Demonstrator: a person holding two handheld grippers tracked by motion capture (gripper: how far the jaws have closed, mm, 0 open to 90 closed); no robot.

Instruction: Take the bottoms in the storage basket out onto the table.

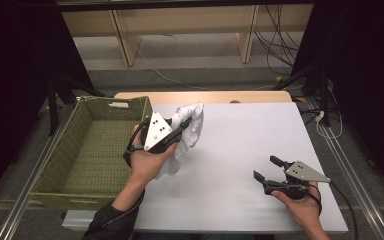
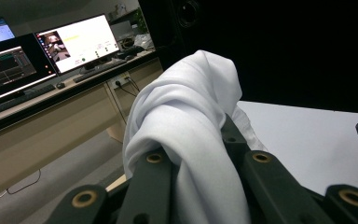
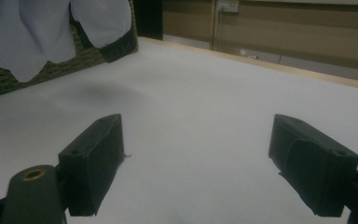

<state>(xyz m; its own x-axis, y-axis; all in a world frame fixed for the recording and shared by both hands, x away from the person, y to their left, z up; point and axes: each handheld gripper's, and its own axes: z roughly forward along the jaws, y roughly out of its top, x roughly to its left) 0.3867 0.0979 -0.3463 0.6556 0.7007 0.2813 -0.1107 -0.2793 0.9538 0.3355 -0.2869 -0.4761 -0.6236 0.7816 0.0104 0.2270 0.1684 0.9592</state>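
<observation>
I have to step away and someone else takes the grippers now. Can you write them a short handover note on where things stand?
Left gripper: shut on the crumpled white cloth, held up off the white table beside the green woven basket's right rim.
Right gripper: open, holding nothing, low over the table's near right part.
Done: cloth picked up.
Left: it is not yet in the basket; the likely next step is to carry it left over the rim and release.
</observation>
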